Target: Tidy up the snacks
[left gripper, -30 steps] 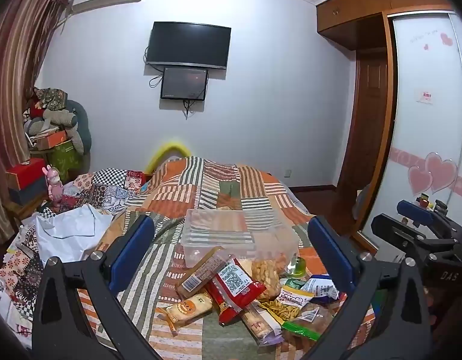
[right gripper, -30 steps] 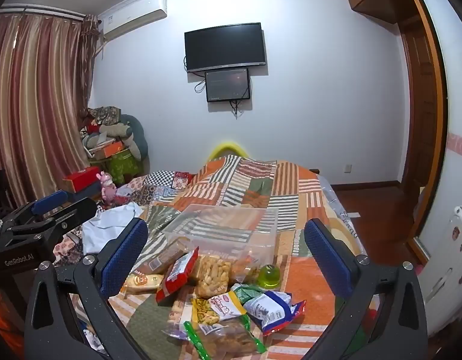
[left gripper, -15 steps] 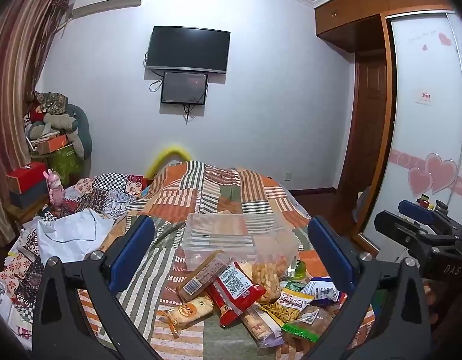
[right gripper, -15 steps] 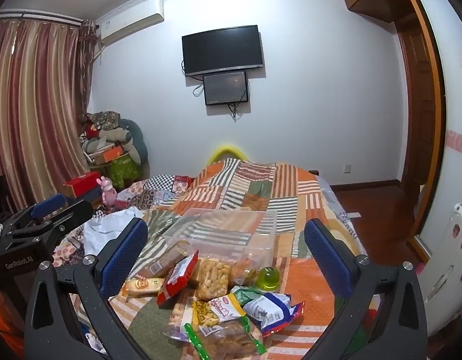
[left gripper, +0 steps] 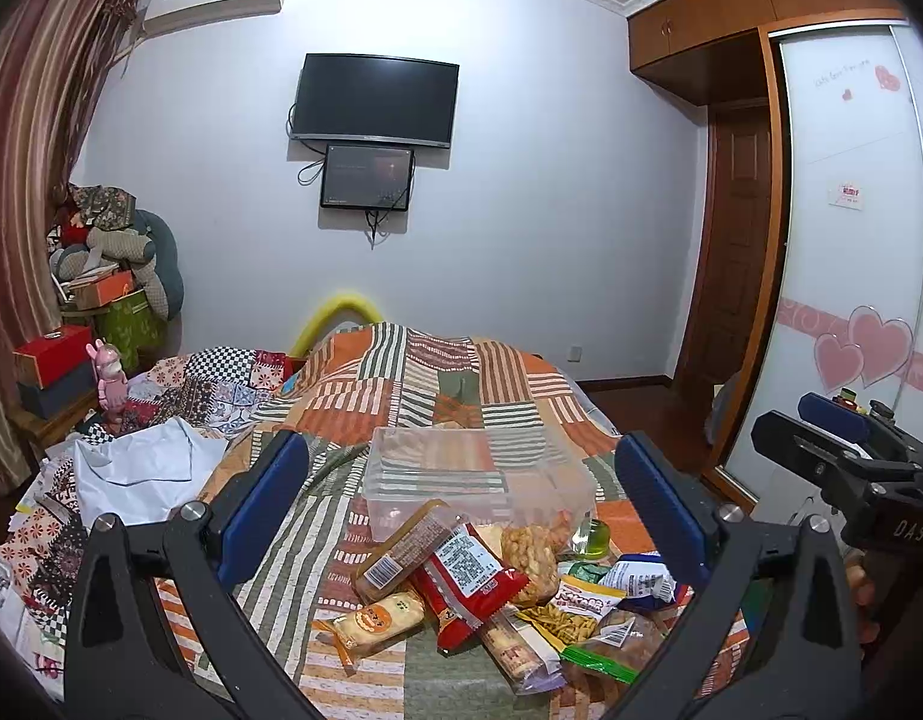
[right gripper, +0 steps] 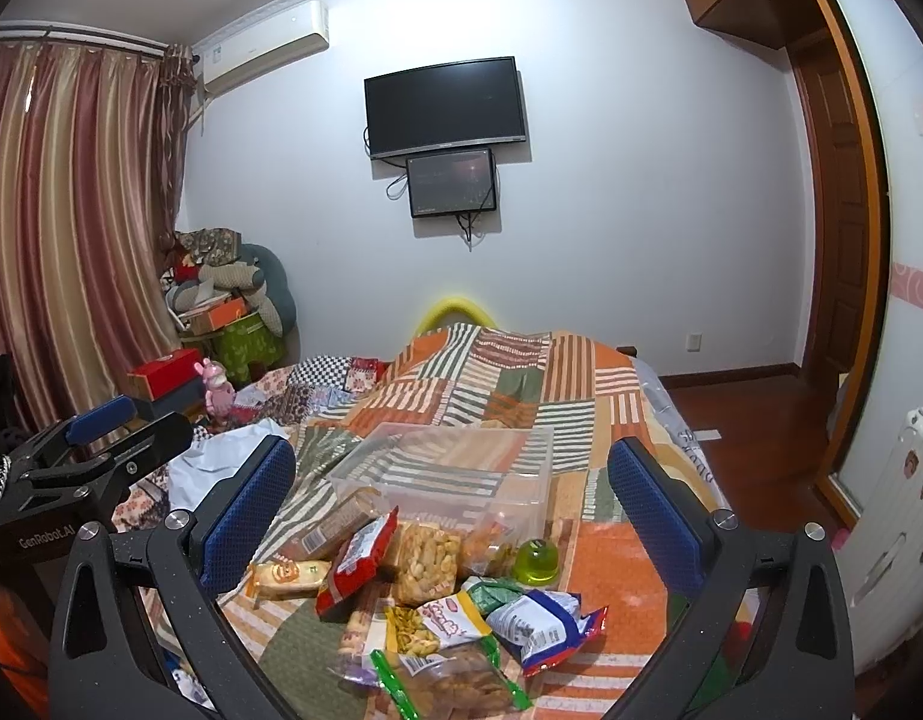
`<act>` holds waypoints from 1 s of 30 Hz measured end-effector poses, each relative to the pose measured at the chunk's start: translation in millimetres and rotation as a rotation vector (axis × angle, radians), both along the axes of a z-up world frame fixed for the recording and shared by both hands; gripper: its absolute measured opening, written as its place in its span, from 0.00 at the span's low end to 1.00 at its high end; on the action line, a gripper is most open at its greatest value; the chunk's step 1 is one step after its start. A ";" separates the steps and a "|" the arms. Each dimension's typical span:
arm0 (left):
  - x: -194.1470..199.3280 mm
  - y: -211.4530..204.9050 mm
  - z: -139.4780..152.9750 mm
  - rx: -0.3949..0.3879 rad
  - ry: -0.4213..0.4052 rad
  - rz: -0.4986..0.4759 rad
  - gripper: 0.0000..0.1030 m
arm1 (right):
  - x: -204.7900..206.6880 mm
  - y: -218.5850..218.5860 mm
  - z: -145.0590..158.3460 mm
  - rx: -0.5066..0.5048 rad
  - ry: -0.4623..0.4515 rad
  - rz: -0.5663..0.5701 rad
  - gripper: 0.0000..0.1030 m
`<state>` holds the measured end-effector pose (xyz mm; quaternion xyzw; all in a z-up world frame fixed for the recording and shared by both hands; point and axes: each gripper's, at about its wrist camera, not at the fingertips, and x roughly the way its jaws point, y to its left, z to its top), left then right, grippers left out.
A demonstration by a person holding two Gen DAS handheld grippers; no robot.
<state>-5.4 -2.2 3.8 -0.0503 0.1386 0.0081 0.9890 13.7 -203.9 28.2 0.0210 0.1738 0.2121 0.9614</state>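
A bed point(left gripper: 437, 384) with a striped patchwork quilt carries everything. Toward its near end stands a clear bin point(left gripper: 461, 480), and none of the snacks can be seen inside it. Touching the bin's near wall, the snacks point(left gripper: 491, 594) lie in a loose overlapping heap that reaches to the bed's near edge: a red packet point(left gripper: 470, 579), a brown bar point(left gripper: 401, 552) and a bag of fried puffs point(left gripper: 530, 552) lean on the bin, a blue-white bag point(right gripper: 536, 618) lies at the heap's right side, and a small green cup point(right gripper: 538, 561) sits near the bin's right corner. The left gripper point(left gripper: 461, 510) and right gripper point(right gripper: 455, 510) both hang above the heap, fingers spread wide, pinching nothing.
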 end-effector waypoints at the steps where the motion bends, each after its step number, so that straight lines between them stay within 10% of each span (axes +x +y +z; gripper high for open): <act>1: 0.1 0.0 -0.1 -0.001 0.000 0.001 1.00 | 0.0 0.0 0.0 0.000 0.000 0.001 1.00; 30: -0.9 -1.3 0.2 -0.001 0.004 0.001 1.00 | -2.4 -1.3 1.3 0.018 0.009 0.007 1.00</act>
